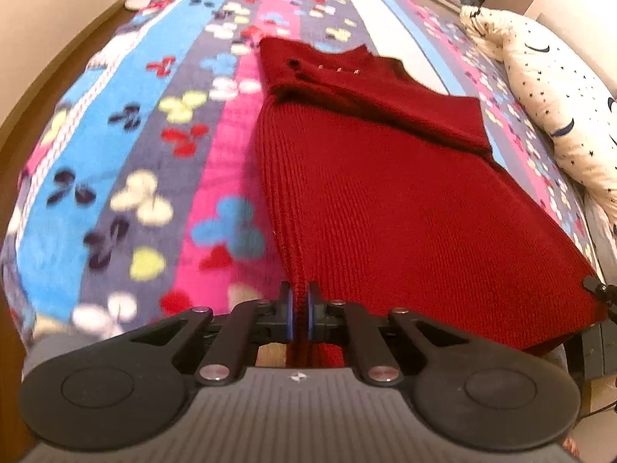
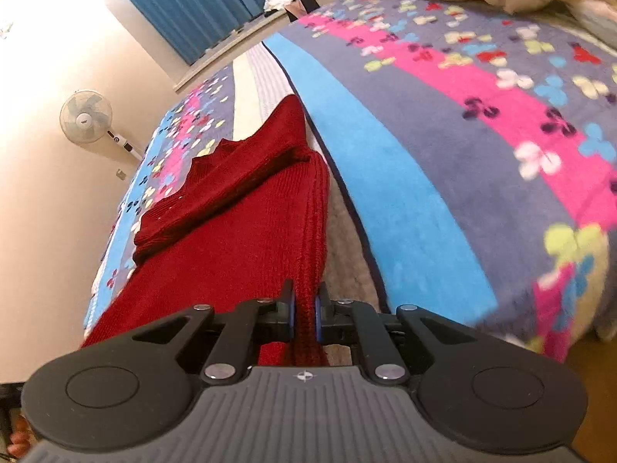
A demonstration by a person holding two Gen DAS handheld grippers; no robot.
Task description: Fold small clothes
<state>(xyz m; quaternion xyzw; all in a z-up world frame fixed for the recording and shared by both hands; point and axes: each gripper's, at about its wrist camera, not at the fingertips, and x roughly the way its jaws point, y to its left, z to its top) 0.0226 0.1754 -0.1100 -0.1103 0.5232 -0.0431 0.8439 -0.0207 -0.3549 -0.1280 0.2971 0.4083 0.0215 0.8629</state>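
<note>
A dark red knitted sweater [image 1: 385,177] lies lengthwise on the bed, its sleeves folded across the upper part near the collar. My left gripper [image 1: 300,301] is shut on the sweater's near hem at its left corner. In the right wrist view the same sweater [image 2: 239,231] stretches away from me, and my right gripper [image 2: 304,305] is shut on the near hem at its ribbed right edge. Both corners are lifted slightly off the blanket. The right gripper's tip shows at the far right of the left wrist view [image 1: 597,289].
The bed is covered by a striped fleece blanket [image 1: 146,146] with a butterfly pattern, also in the right wrist view [image 2: 482,146]. A cream star-print pillow [image 1: 559,88] lies at the right. A standing fan [image 2: 86,117] stands by the wall; blue curtains [image 2: 200,0] hang behind.
</note>
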